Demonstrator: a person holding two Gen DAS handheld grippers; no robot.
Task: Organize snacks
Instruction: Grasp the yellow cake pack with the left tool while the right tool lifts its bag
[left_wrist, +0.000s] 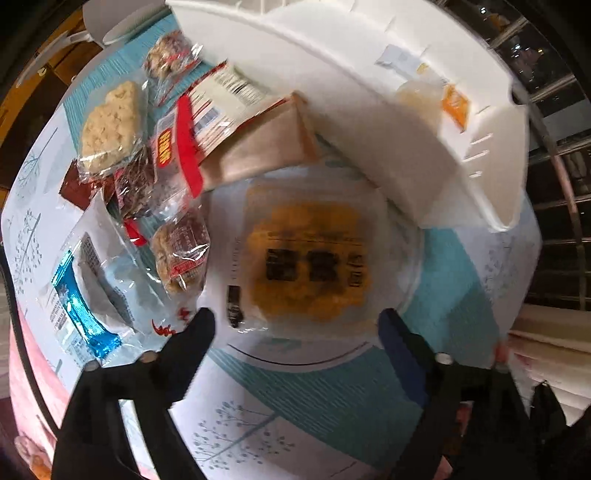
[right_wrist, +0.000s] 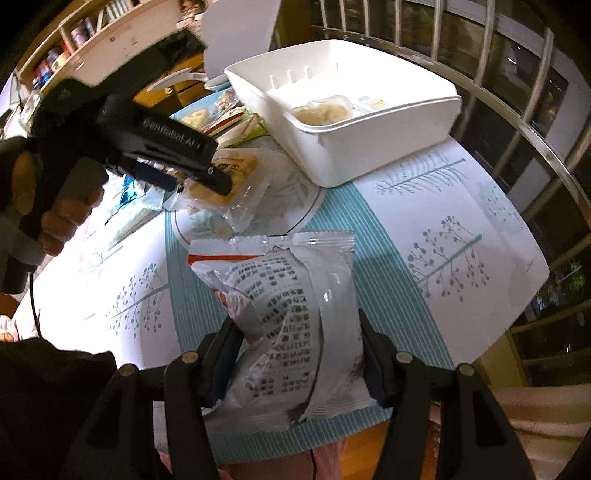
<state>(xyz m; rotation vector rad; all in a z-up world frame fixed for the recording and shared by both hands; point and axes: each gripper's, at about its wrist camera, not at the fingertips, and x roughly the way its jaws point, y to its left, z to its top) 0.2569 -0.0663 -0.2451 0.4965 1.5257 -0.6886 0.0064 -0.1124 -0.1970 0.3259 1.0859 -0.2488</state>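
Note:
A yellow cake in a clear wrapper (left_wrist: 310, 258) lies on the tablecloth straight below my left gripper (left_wrist: 295, 325). Its jaws stand open, wide apart, with nothing pressed between them. The right wrist view shows that left gripper (right_wrist: 192, 184) hovering over the same yellow cake (right_wrist: 236, 173). My right gripper (right_wrist: 297, 328) is shut on a white snack packet with black print (right_wrist: 291, 295), held above the table. A white bin (right_wrist: 369, 147) stands at the back with a pale wrapped cake (right_wrist: 325, 110) inside; the left wrist view has the bin (left_wrist: 406, 122) at upper right.
A pile of wrapped snacks (left_wrist: 110, 125) and a blue-edged packet (left_wrist: 77, 306) lie left of the cake. A hand (right_wrist: 55, 221) grips the left tool. A metal railing (right_wrist: 517, 122) runs behind the table's right edge. Shelves (right_wrist: 74, 40) stand at the back left.

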